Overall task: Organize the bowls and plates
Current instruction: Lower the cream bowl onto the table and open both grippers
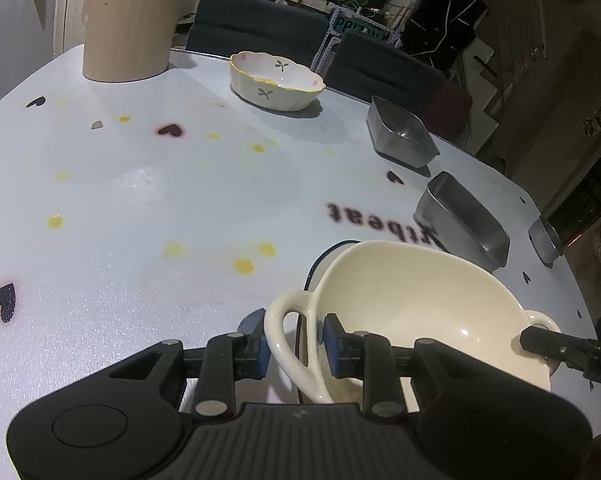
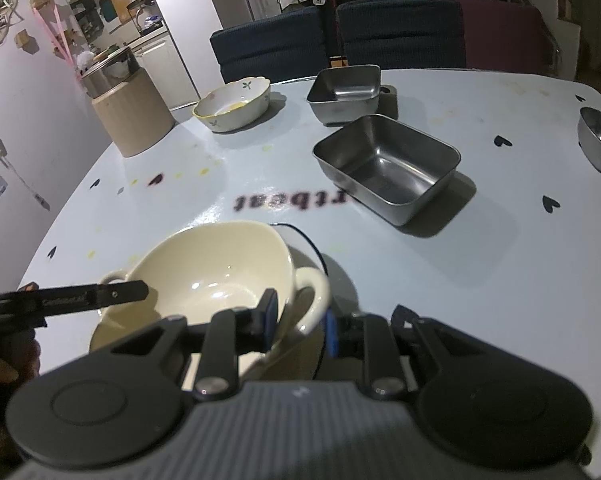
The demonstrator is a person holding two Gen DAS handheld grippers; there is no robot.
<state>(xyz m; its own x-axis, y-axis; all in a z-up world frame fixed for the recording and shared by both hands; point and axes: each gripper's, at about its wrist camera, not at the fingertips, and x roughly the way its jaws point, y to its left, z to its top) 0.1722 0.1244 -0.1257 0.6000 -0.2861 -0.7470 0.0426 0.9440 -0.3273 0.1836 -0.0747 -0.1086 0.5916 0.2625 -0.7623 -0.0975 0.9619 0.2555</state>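
Observation:
A cream two-handled bowl (image 1: 416, 304) sits on a plate with a dark rim (image 1: 320, 258); the bowl also shows in the right wrist view (image 2: 216, 268). My left gripper (image 1: 296, 350) is shut on the bowl's left handle (image 1: 288, 340). My right gripper (image 2: 300, 322) is shut on the other handle (image 2: 312, 292). A flowered ceramic bowl (image 1: 276, 80) stands at the far side, also in the right wrist view (image 2: 232, 104). Two rectangular steel trays (image 2: 386, 166) (image 2: 346, 92) and a round steel bowl (image 2: 600, 140) stand to the right.
A tall beige ribbed container (image 1: 128, 28) stands at the far left corner of the pale blue table (image 1: 140, 200). Dark blue chairs (image 2: 400, 32) line the far edge. The steel trays also show in the left wrist view (image 1: 400, 132) (image 1: 464, 220).

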